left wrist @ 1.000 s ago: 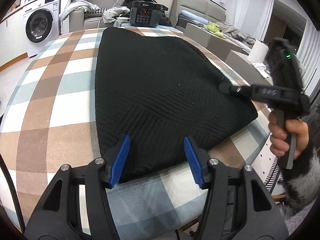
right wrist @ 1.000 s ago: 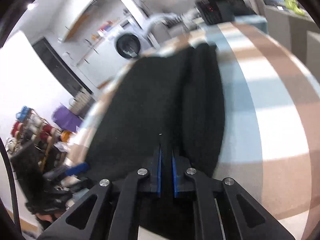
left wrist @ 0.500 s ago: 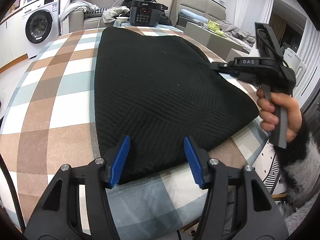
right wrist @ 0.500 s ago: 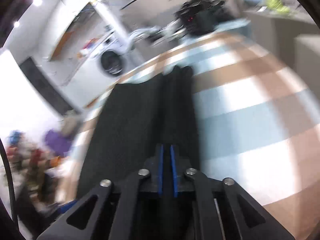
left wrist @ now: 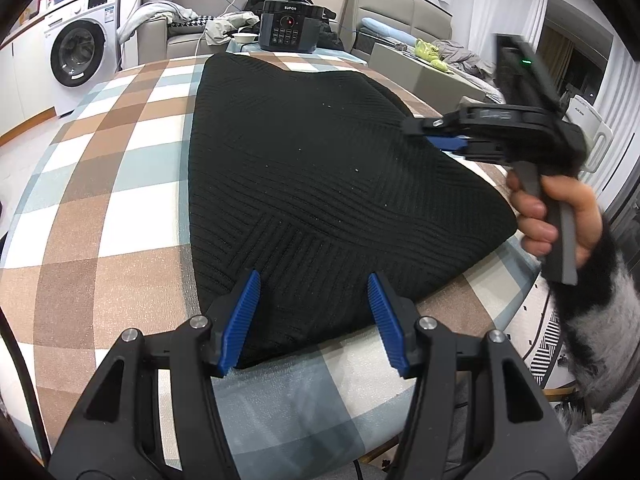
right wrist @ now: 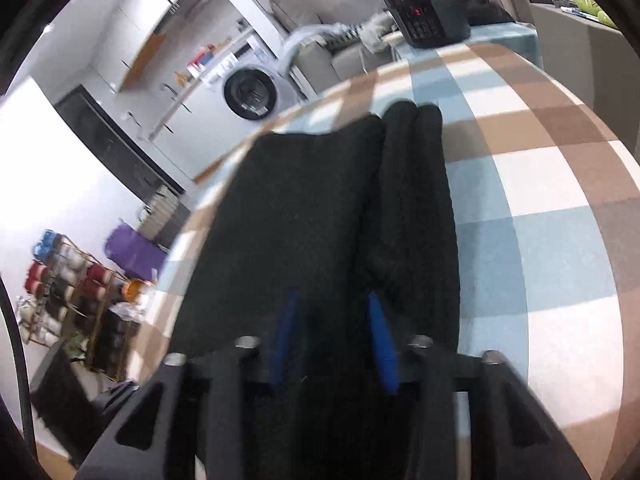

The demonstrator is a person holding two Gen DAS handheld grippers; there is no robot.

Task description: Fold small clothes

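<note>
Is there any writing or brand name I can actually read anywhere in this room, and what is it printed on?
"SUPOR": on the front of the black electric pressure cooker at the far end of the checked tablecloth.
Raised lettering on the black right gripper: too blurred to read.
Red display and button labels on the cooker: too small.
Labels on the white washing machine: too small.

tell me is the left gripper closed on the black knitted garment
No, the left gripper stands open over the near edge of the black knitted garment, its blue pads apart and pressing on nothing.
</note>
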